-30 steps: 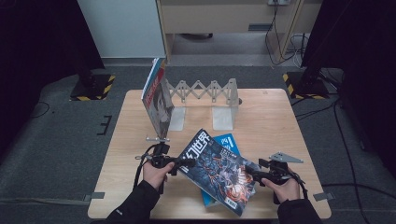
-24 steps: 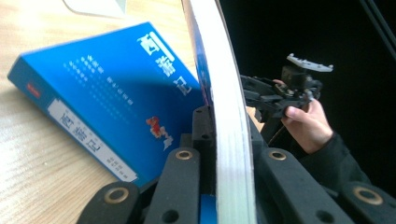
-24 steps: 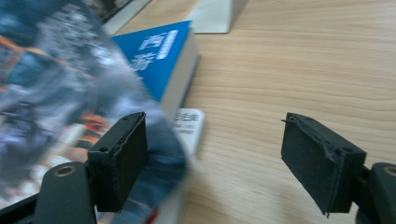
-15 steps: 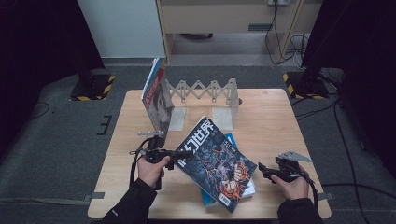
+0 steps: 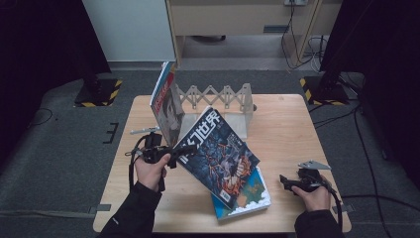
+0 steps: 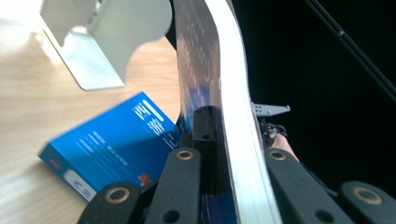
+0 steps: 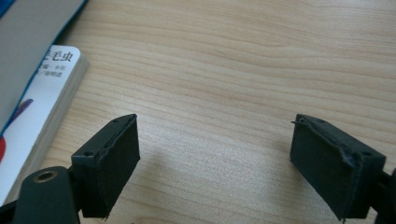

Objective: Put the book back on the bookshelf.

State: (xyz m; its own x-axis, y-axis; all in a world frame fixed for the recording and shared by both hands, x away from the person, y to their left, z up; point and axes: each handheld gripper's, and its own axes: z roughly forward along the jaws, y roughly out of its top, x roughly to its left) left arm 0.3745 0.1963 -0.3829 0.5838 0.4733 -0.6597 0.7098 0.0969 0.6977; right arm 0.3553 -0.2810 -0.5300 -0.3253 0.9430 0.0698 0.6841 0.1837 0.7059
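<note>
Lifted higher off the counter (image 5: pixel 287 119) and tipped steeper — dark magazine (image 5: pixel 218 151), clamped at its near-left edge in the left tongs (image 5: pixel 174 154). Let go at the right corner — right tongs (image 5: pixel 286 182) pulled away toward the counter's right edge, jaws just opened wide, nothing between. Blue book (image 5: pixel 247 196) underneath now more exposed.

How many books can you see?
3. One book stands upright in the rack at the table's back. The dark magazine is lifted, clamped in the left gripper. The blue book lies flat under it. More could hide beneath.
</note>
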